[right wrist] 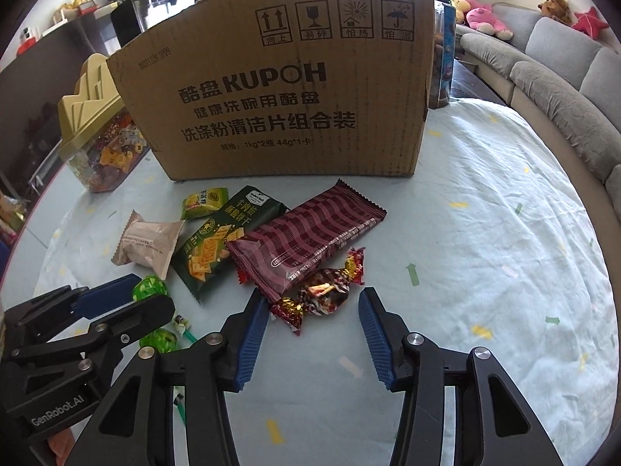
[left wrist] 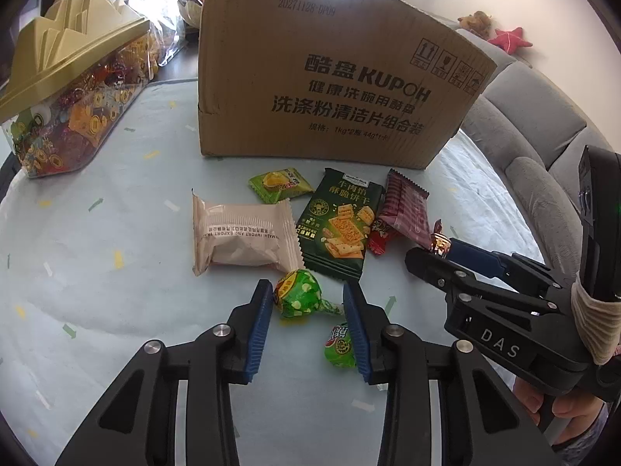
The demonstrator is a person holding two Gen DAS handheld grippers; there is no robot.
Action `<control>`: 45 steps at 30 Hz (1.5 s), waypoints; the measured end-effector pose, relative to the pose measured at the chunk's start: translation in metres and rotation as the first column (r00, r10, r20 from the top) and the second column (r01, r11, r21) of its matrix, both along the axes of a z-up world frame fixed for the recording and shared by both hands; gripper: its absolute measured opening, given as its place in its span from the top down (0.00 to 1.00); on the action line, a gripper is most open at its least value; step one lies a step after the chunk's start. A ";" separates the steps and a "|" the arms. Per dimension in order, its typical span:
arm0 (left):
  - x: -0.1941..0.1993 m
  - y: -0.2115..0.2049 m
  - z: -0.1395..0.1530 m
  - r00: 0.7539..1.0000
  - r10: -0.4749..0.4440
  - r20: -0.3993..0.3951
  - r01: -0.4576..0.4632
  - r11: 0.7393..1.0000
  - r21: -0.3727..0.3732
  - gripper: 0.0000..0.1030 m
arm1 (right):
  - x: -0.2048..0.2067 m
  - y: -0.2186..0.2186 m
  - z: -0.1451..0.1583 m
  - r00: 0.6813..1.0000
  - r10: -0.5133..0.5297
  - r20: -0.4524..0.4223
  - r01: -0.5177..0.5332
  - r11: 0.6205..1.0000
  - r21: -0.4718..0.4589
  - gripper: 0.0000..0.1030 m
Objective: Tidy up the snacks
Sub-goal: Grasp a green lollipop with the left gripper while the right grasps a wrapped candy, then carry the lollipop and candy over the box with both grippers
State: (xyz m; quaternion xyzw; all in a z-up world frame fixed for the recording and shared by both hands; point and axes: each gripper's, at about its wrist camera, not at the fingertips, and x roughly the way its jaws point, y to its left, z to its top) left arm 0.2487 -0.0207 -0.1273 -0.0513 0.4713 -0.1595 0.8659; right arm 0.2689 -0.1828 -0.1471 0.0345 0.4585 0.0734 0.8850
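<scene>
Low in the left wrist view, the left claw [left wrist: 306, 306] brackets a green lollipop [left wrist: 297, 298], its left pad touching the wrapper. In the right wrist view, the right claw [right wrist: 312, 312] stands half open around a dark foil candy [right wrist: 324, 295], unpinched, below the cardboard box [right wrist: 287, 89].
</scene>
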 end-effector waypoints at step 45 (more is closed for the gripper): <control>-0.029 -0.002 0.112 0.964 0.012 0.267 -0.011 1.000 -0.008 0.76 | -0.051 0.001 0.109 0.973 0.018 0.232 -0.028 0.999 0.043 0.76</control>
